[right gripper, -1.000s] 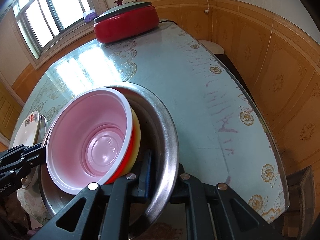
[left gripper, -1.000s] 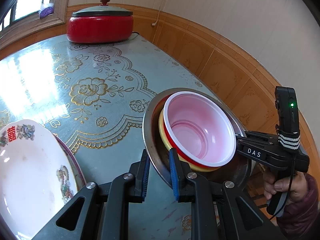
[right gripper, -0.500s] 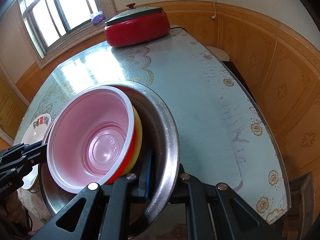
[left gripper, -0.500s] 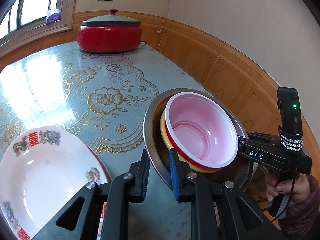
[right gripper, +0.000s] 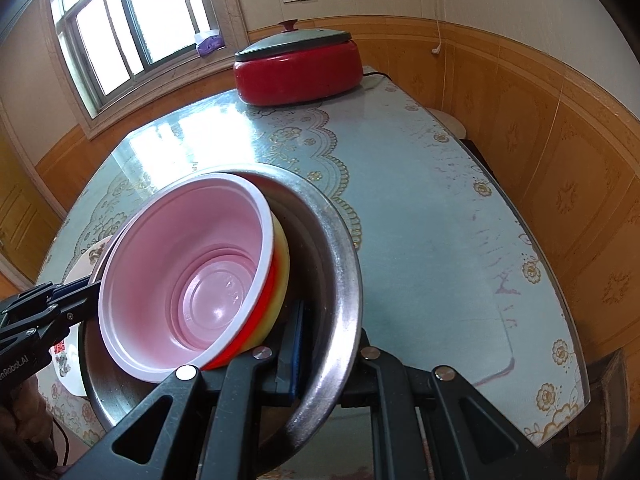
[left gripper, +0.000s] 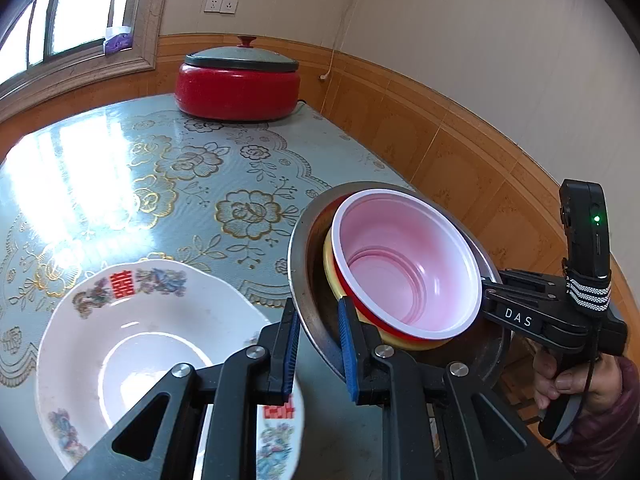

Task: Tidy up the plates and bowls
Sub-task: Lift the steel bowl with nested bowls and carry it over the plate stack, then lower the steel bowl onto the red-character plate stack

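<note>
Left hand-held gripper (left gripper: 318,346): clamped on the near rim of the steel bowl (left gripper: 310,276).
Right hand-held gripper (right gripper: 332,354): clamped on the same bowl's opposite rim.
Steel bowl: tilted between both grippers, above the counter (left gripper: 168,184).
Inside it: pink bowl (left gripper: 404,268) nested in a yellow bowl (left gripper: 332,276).
Plate (left gripper: 132,340): below-left of the left gripper.

Both wrist views sit close behind their own fingers, angled down across the table (left gripper: 120,168) toward its far edge by the window. They look from opposite sides at the same steel basin (left gripper: 298,264) (right gripper: 344,280) and red pot (left gripper: 238,88) (right gripper: 298,76).
</note>
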`<move>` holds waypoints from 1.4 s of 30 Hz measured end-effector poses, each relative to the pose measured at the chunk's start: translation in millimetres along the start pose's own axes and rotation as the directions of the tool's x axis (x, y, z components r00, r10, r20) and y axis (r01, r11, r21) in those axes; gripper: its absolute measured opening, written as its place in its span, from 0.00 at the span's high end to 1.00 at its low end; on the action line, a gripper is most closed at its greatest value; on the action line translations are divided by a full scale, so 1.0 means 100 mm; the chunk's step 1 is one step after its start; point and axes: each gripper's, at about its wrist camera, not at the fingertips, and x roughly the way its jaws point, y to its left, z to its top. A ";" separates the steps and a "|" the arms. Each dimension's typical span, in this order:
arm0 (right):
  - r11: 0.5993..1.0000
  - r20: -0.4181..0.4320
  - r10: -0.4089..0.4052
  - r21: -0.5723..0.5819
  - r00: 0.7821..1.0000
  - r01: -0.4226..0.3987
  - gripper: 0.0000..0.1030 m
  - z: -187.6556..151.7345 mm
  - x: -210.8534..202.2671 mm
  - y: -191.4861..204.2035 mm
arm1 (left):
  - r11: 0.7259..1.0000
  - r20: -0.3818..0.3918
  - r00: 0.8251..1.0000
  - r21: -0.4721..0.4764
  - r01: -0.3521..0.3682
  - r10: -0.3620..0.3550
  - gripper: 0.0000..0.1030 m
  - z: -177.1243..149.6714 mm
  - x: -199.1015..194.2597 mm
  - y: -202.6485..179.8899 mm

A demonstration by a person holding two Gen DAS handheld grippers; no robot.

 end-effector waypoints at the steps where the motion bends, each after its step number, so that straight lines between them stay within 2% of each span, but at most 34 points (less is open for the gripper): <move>1: 1.000 0.000 0.007 -0.007 1.000 -0.007 0.93 0.00 0.00 0.06 | 1.000 0.001 1.000 -0.001 0.010 -0.010 0.81 0.00 -0.03 0.04; 11: 1.000 0.013 -0.016 -0.027 1.000 0.016 0.93 0.02 0.01 0.55 | 1.000 0.013 1.000 0.011 0.011 -0.012 0.81 -0.04 -0.27 0.45; 20: 0.997 0.011 0.034 -0.072 0.999 -0.033 0.93 0.07 0.06 0.99 | 0.999 0.031 0.999 -0.031 -0.024 0.025 0.81 -0.11 -0.49 0.81; 27: 0.977 -0.020 0.127 -0.172 0.992 -0.129 0.92 0.16 0.17 1.33 | 0.986 0.065 0.991 -0.128 -0.109 0.118 0.82 -0.25 -0.75 1.05; 35: 0.938 -0.108 0.223 -0.245 0.969 -0.243 0.91 0.11 0.42 1.64 | 0.944 0.027 0.967 -0.225 -0.240 0.253 0.84 -0.46 -0.90 1.22; 37: 0.933 -0.118 0.227 -0.260 0.967 -0.251 0.91 0.09 0.45 1.68 | 0.938 0.018 0.965 -0.238 -0.251 0.263 0.84 -0.50 -0.90 1.27; 42: 0.940 -0.124 0.204 -0.253 0.971 -0.230 0.91 0.06 0.47 1.70 | 0.944 0.008 0.969 -0.225 -0.240 0.248 0.84 -0.54 -0.85 1.36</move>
